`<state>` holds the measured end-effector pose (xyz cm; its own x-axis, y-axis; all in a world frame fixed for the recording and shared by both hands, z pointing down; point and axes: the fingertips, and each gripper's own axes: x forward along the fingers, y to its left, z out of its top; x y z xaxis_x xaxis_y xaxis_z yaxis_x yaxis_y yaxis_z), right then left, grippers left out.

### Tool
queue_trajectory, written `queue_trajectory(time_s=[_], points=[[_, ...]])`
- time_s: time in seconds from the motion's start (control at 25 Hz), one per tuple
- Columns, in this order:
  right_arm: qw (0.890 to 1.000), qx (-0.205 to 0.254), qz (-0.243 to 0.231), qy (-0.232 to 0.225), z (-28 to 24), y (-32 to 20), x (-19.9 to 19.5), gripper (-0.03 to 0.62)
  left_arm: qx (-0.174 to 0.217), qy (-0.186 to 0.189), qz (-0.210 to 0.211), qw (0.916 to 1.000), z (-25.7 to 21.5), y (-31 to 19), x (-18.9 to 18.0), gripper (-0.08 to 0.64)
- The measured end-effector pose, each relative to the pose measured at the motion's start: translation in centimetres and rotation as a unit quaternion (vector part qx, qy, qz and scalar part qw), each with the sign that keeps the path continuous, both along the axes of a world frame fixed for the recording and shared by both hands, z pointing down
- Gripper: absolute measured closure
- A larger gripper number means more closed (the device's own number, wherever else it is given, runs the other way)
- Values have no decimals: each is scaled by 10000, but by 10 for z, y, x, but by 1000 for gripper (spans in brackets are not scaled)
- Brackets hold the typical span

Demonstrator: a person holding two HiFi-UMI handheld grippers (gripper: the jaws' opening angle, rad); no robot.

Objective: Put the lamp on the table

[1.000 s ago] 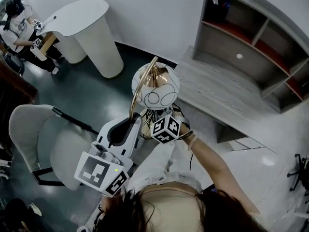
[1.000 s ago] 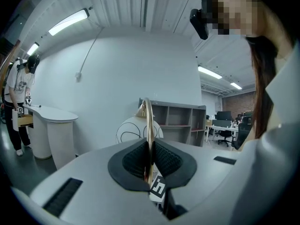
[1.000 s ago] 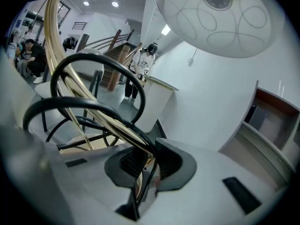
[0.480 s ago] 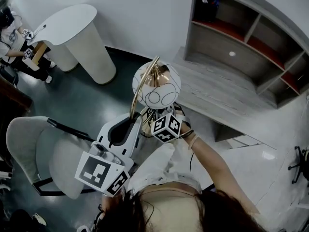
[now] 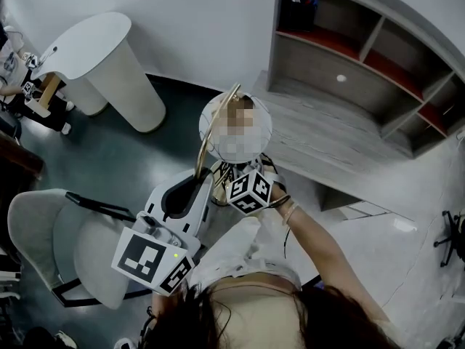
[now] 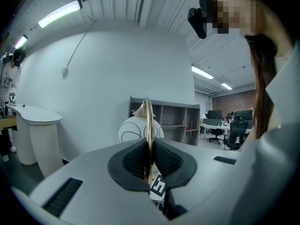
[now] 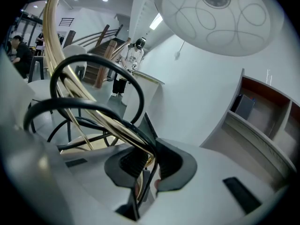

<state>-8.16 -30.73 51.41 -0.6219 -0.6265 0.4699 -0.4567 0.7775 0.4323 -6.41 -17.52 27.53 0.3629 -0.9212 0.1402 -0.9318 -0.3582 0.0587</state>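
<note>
Lamp (image 6: 131,134) is up in the air, carried by both grippers, not resting on anything. In the head view it hangs in front of the person, just short of the grey bench (image 5: 327,140). The white round shade (image 7: 220,18) is on top and the curved gold rod (image 6: 148,125) arcs over it.

Left gripper (image 6: 150,158): jaws closed on the gold rod. The rod runs straight up through the black pads, with the shade just behind and above them. In the head view this gripper sits low left of the lamp, pointing up and forward, with its marker cube (image 5: 149,260) nearest the camera.

Right gripper (image 7: 151,161): jaws clamped on the lamp's lower gold stem together with a black cable (image 7: 96,74). The cable loops up and to the left of the pads, and the shade is overhead. In the head view its marker cube (image 5: 249,191) sits right under the shade.

The right forearm (image 5: 320,246) is bare and reaches forward from lower centre, wrist bent in toward the lamp. The left hand is mostly hidden under its gripper.

Shelf unit (image 5: 363,57) stands at the back of the bench. White pedestal table (image 5: 102,42) is far left. Grey chair (image 5: 43,227) is at lower left on the dark floor (image 5: 145,158).
</note>
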Motion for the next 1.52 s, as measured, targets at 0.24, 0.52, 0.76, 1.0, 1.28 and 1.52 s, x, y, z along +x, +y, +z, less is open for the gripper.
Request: queue_trajectory(time_s=[0.24, 0.52, 0.76, 1.0, 1.28, 1.52], points=[[9996, -5, 289, 5, -3, -22, 16, 540, -3, -11, 253, 9997, -3, -21, 8, 534], [9977, -42, 677, 52, -3, -50, 41, 540, -34, 30, 660, 9978, -4, -51, 23, 534], [9951, -75, 983, 86, -4, -74, 64, 540, -72, 40, 986, 9951, -6, -76, 37, 534], [9924, -116, 1225, 94, -2, -91, 83, 540, -91, 25, 1240, 9922, -6, -96, 50, 534], [9889, -161, 1472, 107, -1, -118, 103, 540, -138, 24, 1498, 9886, -6, -125, 65, 534], [9855, -130, 1689, 95, -3, -123, 113, 540, -88, 6, 1718, 9851, -7, -129, 70, 534]])
